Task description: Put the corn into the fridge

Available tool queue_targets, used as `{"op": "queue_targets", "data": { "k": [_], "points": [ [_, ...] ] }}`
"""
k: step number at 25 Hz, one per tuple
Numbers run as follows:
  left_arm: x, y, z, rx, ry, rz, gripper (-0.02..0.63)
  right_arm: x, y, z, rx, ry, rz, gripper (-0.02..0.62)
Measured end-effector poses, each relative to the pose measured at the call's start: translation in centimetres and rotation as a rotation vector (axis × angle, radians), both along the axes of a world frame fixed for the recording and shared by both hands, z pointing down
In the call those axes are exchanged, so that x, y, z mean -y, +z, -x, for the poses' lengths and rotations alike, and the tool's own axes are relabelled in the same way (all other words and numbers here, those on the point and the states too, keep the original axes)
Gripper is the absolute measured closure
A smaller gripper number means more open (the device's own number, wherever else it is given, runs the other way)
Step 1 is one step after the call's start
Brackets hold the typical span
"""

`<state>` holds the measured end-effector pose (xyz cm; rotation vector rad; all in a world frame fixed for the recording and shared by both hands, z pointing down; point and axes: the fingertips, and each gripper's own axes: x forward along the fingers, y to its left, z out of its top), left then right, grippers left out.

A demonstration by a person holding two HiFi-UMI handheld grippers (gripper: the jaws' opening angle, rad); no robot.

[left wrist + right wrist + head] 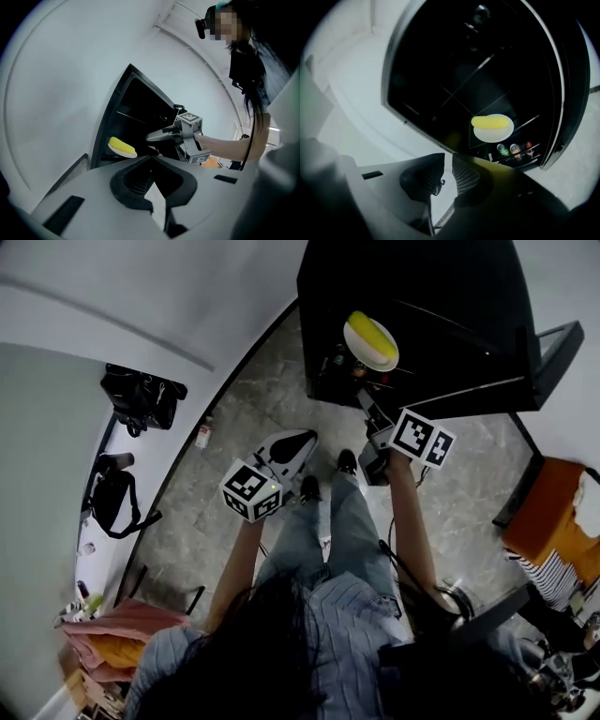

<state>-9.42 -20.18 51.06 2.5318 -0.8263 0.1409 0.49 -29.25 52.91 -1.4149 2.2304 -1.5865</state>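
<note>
**Corn on the shelf, both grippers drawn clear**

Holds the left gripper (302, 442) back from the fridge (422, 296), over bare floor, tips together with nothing between them; likely parked there to leave the doorway free.

Finds the corn (372, 334) lying on a white plate (380, 360) on a shelf inside the open fridge, near the shelf's front edge, with small bottles (514, 149) one level below. Reads as placed, with only the door (567, 93) left to deal with.

Points the right gripper (368, 407) at the opening from just outside, below the plate, jaws a thin slit apart and empty, touching neither plate nor corn.

Leaves open floor between the grippers and the fridge front. Calls for care at the plate's rim and at the door edge standing open on the right.
</note>
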Motion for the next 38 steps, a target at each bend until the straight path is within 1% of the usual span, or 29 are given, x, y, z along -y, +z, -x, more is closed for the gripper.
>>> {"op": "queue_targets", "data": {
  "k": [8,14,22,29,33,38],
  "points": [
    [-2.3,-3.7,1.8,-0.010,-0.023,-0.027,0.598,-4.4,-5.1,2.0,-0.056,-0.075,-0.113,0.543],
    [-4.3,-5.4,3.2,-0.031,-0.030,-0.035,0.598,-7.8,-7.5,3.3,-0.078,-0.099,-0.161,0.545],
    [-7.1,-6.0,3.9,-0.025,0.010,-0.036,0.598,-12.5,-9.1,4.7,-0.098,-0.103,-0.172,0.549],
    [-8.8,-5.5,3.4,-0.026,0.013,0.005,0.598,-15.6,-9.4,5.0,-0.116,-0.126,-0.158,0.554],
    [-9.6,-6.4,2.3,-0.039,0.023,-0.004,0.598,-17.0,-10.0,4.6,-0.123,-0.127,-0.169,0.557],
    [-10.3,-7.4,1.6,-0.036,0.031,-0.023,0.598,-18.2,-10.5,4.4,-0.161,-0.160,-0.188,0.560]
  ]
}}
